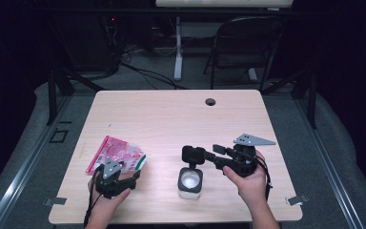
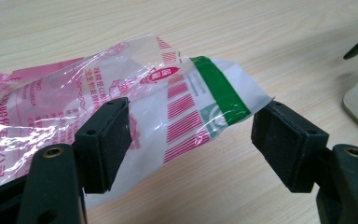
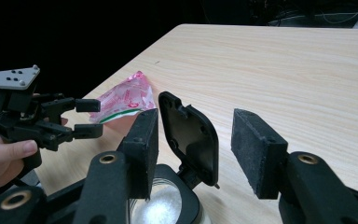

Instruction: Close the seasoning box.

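Nearest the person, the left gripper point(image 1: 136, 174) lies low on the pale wooden table point(image 1: 171, 114), jaws apart around the corner of a crinkled pink-and-clear plastic bag point(image 1: 119, 156). The right gripper point(image 1: 205, 155), jaws apart, hovers over a small white square container point(image 1: 190, 183) with its black hinged lid point(image 1: 193, 155) raised. Beyond, a dark folding chair point(image 1: 245, 43).

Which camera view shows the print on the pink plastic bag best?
The left gripper view: the bag lies close, its stripes and green band sharp. The high view shows it small; the right gripper view shows it far off.
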{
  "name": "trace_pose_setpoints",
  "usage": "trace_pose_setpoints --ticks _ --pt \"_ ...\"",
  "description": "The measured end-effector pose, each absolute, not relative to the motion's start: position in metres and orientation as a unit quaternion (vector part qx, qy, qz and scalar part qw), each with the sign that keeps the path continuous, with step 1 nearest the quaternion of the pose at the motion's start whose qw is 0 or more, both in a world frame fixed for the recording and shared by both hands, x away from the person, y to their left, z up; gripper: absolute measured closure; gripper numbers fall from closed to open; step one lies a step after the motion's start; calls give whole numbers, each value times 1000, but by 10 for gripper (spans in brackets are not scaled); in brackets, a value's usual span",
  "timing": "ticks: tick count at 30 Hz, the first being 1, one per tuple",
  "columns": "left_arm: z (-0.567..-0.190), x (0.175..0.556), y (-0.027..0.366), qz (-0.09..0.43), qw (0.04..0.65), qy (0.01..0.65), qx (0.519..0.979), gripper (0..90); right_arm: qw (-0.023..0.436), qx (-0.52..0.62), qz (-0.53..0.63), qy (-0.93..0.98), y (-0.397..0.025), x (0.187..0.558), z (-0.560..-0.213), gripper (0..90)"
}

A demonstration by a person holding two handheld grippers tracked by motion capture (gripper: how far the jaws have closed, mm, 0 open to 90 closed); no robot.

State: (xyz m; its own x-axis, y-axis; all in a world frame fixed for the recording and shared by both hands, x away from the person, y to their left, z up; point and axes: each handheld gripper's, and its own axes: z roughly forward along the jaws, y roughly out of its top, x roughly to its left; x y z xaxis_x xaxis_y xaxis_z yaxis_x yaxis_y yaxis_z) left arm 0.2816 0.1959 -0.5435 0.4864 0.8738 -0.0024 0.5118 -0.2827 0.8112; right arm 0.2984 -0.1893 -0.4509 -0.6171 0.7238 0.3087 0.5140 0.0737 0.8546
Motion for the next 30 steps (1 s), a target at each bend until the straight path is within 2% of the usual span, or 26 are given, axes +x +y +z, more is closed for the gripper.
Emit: trace_pose_setpoints --ticks 11,30 --pt "-552 279 172 205 395 418 792 265 96 434 520 729 -188 308 -459 509" --pt "-545 271 174 198 412 426 781 303 76 438 494 747 -178 318 -477 542"
